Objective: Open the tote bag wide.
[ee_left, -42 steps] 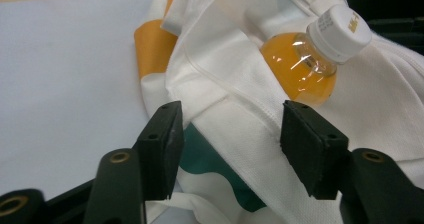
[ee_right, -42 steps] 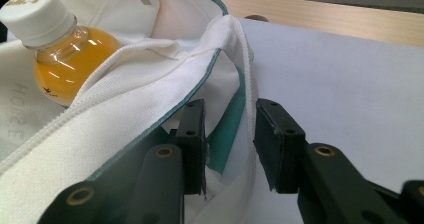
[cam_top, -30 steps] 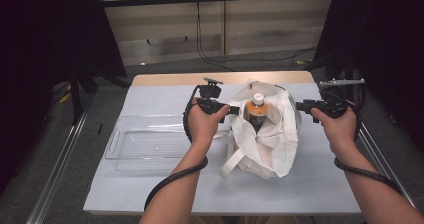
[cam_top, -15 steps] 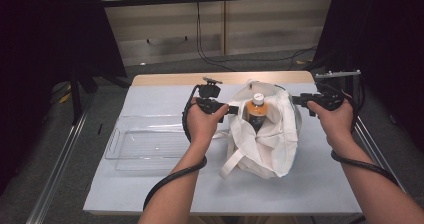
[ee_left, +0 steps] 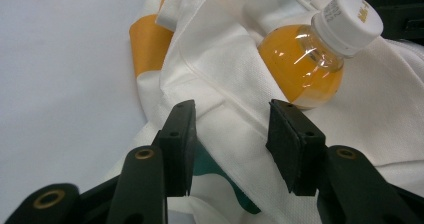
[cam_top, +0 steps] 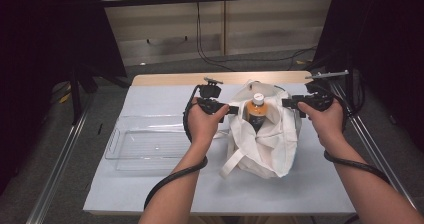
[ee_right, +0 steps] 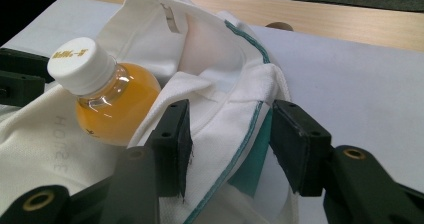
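Observation:
A white cloth tote bag (cam_top: 260, 144) stands on the table with a white-capped bottle of orange drink (cam_top: 256, 109) upright inside it. My left gripper (cam_top: 235, 109) is at the bag's left rim. In the left gripper view its jaws (ee_left: 230, 134) stand apart with the bag's white cloth (ee_left: 225, 59) between them, and the bottle (ee_left: 300, 69) lies just beyond. My right gripper (cam_top: 286, 103) is at the right rim. Its jaws (ee_right: 230, 139) have just been opening and straddle the teal-edged rim (ee_right: 210, 59) without pressing it. The bottle (ee_right: 117, 104) sits to their left.
A clear plastic tray (cam_top: 112, 144) lies to the left of the bag on the white table cover (cam_top: 300, 184). The wooden table edge (cam_top: 170, 78) runs along the back. Metal rails flank the table, and black cables trail from both grippers.
My right hand has shifted a little leftward toward the bag and slightly farther back. The left hand, the bag and the bottle have stayed put.

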### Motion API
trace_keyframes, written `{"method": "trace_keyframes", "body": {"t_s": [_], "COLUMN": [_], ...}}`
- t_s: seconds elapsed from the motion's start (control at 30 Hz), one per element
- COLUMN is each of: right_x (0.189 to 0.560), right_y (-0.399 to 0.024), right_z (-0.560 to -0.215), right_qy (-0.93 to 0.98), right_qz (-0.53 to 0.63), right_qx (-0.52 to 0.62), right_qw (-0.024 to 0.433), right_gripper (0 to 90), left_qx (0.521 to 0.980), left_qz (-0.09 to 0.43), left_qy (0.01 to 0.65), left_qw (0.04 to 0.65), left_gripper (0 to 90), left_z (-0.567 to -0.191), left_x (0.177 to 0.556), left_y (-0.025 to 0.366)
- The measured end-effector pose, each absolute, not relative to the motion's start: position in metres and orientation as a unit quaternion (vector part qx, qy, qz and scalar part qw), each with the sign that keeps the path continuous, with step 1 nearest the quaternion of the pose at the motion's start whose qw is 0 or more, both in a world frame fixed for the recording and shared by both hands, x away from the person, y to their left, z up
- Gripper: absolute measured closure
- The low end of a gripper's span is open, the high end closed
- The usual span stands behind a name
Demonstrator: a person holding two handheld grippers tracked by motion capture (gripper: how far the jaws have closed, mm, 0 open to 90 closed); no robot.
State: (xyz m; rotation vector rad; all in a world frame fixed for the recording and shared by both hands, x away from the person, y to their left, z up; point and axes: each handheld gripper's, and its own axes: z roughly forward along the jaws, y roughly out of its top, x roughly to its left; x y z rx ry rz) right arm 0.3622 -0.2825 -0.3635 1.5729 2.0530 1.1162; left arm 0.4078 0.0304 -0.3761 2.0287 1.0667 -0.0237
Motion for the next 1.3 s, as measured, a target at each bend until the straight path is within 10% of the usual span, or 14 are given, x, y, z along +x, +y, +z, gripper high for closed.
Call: {"method": "trace_keyframes", "body": {"t_s": [0.33,0.6,1.3], "right_x": [0.363,0.362,0.361], "right_y": [-0.28,-0.277,-0.285], "right_z": [-0.37,-0.376,-0.386], "right_qy": [0.705,0.717,0.738], "right_qz": [0.402,0.394,0.345], "right_qx": [0.571,0.562,0.559], "right_qw": [0.127,0.121,0.153], "right_gripper": [60.6,89.3,90.0], "left_qx": [0.802,0.805,0.818], "left_qz": [-0.016,-0.022,-0.002], "left_qy": [0.426,0.424,0.44], "left_qw": [0.418,0.414,0.371], "left_gripper": [69.9,84.4,90.0], "left_z": [-0.382,-0.382,-0.385], "left_x": [0.408,0.408,0.415], "left_y": [0.028,0.022,0.038]}}
